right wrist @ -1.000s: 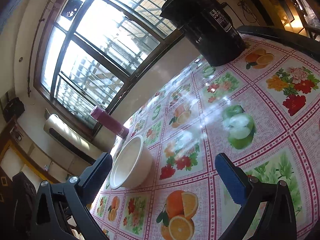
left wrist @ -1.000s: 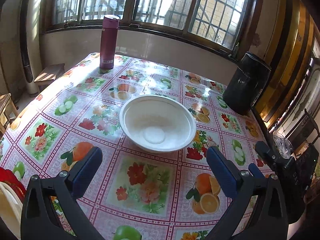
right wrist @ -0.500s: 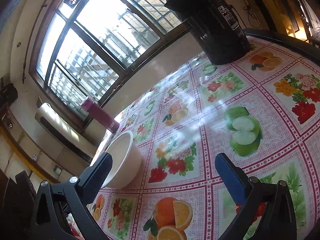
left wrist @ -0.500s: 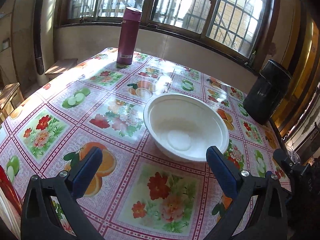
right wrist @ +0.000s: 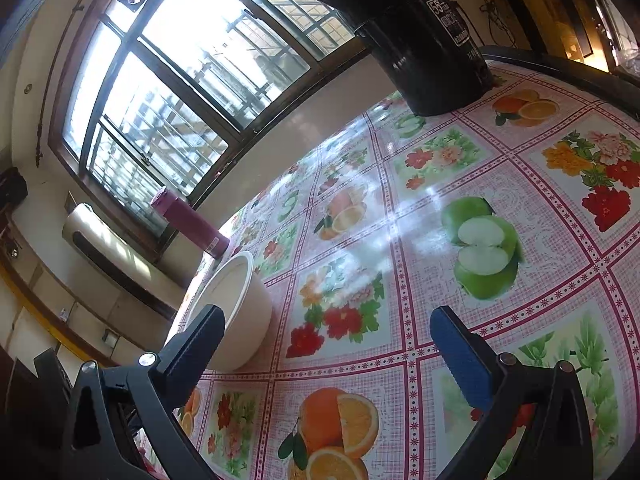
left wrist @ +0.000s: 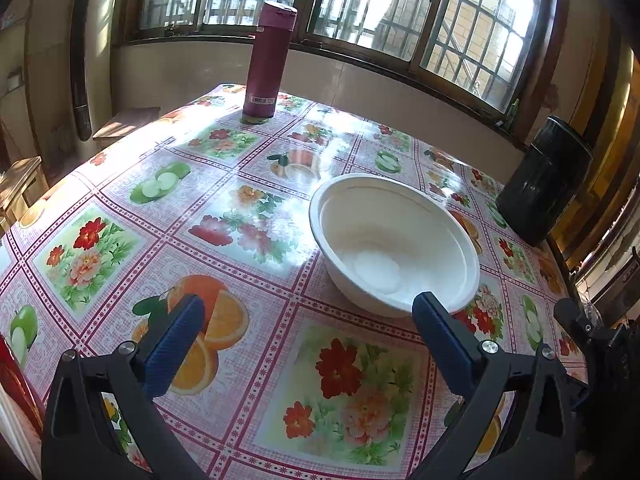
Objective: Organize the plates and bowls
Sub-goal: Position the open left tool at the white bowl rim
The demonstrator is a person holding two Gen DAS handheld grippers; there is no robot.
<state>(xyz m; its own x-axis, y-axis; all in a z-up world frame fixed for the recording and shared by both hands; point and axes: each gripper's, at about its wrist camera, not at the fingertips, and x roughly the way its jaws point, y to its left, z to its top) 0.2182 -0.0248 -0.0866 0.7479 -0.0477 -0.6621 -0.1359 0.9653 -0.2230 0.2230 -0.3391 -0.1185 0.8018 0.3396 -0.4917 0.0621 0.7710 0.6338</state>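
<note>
A white empty bowl stands upright on the flowered tablecloth, right of centre in the left wrist view. My left gripper is open and empty, low over the cloth; its right finger is just in front of the bowl's near rim. In the right wrist view the bowl is at the left, behind my left finger. My right gripper is open and empty above the cloth, beside the bowl.
A maroon flask stands at the table's far edge by the window. A black cylindrical container stands at the far right corner, also in the right wrist view. A red and white object shows at the lower left.
My left gripper has moved forward and left, so the bowl now sits nearer and to the right, by the right finger. My right gripper has moved closer to the bowl.
</note>
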